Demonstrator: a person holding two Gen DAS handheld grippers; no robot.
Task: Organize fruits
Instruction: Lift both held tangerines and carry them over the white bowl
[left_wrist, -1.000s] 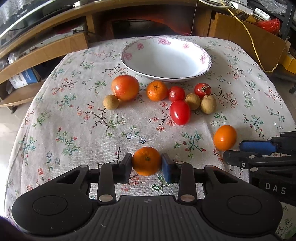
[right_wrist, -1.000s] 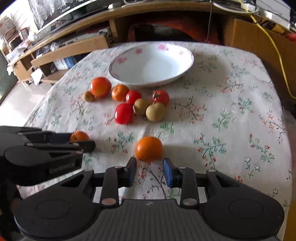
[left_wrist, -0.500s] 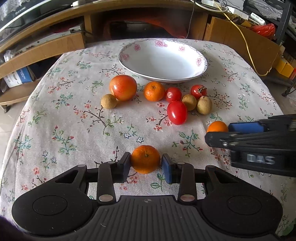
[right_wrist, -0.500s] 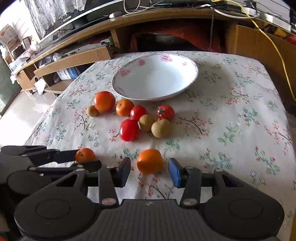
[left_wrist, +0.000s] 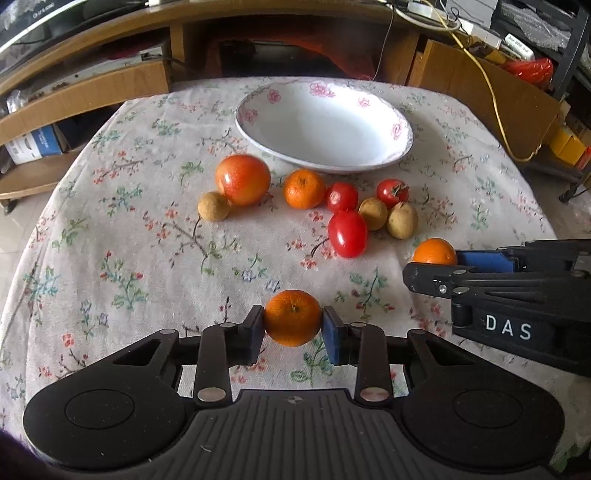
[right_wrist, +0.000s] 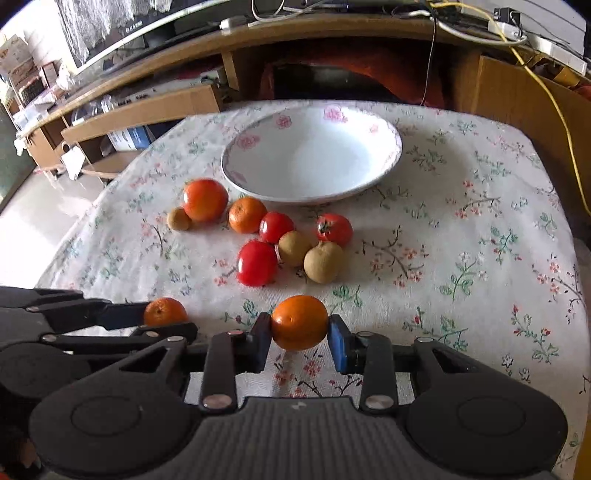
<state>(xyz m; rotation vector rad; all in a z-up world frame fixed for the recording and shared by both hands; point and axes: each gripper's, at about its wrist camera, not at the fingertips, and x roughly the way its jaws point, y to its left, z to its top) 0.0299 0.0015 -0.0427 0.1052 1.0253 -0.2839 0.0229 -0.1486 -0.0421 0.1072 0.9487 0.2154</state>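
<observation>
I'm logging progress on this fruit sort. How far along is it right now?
Nothing is sorted yet: the white bowl holds no fruit. In hand: the left gripper jaws clamp one mandarin; the right gripper clamps another orange. Left: a cluster of tomatoes, longans and one more mandarin on the tablecloth.

Loose fruits (left_wrist: 343, 206) lie on the tablecloth (left_wrist: 110, 258) before the bowl (left_wrist: 402, 122).
</observation>
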